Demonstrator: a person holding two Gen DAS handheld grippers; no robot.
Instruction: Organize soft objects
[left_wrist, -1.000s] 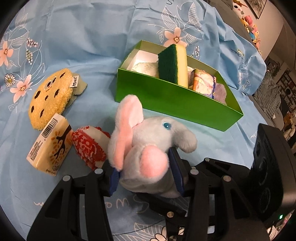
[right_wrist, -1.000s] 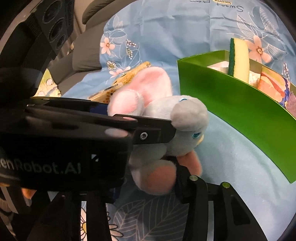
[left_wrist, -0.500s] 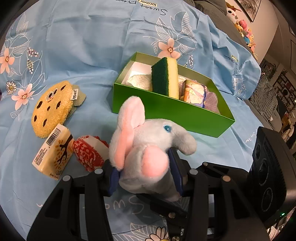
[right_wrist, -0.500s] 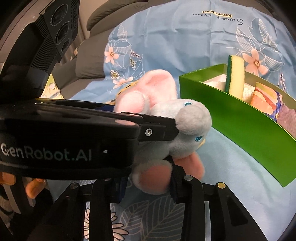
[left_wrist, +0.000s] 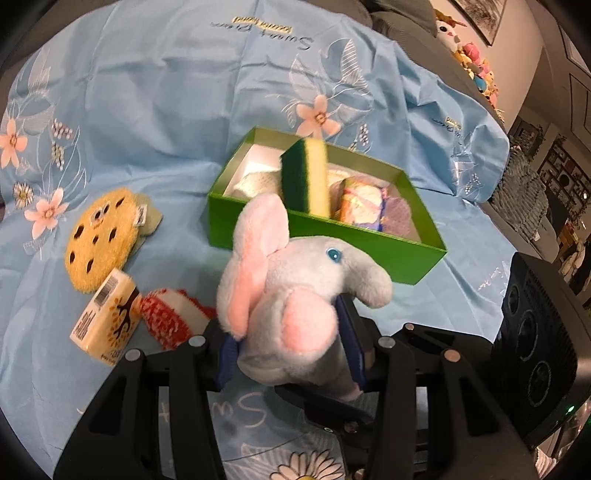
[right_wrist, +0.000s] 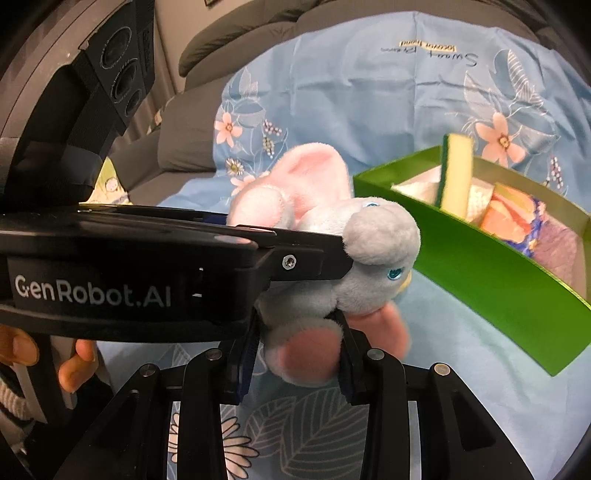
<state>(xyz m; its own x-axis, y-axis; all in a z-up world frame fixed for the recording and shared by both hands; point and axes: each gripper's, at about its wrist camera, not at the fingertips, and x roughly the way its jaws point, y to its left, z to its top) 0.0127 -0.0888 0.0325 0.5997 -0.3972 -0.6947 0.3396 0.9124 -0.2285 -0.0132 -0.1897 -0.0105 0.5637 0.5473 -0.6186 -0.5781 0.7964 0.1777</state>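
Plush elephant (left_wrist: 295, 295) sits clamped between both my hand-held grippers, left (left_wrist: 291, 350) and right (right_wrist: 295, 363), each partly closed on its body, above the blue floral cloth (left_wrist: 147, 110). "GenRobot.AI" reads on my left gripper. Open cloth lies before the green box (left_wrist: 369, 251), whose near wall stands just beyond; a sponge (left_wrist: 306, 177) stands upright inside.

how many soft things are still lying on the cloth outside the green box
3: round yellow cookie plush at left, wrapped yellow sponge pack below it, red-and-white fabric piece beside the pack. Others may hide behind the held grey elephant plush.
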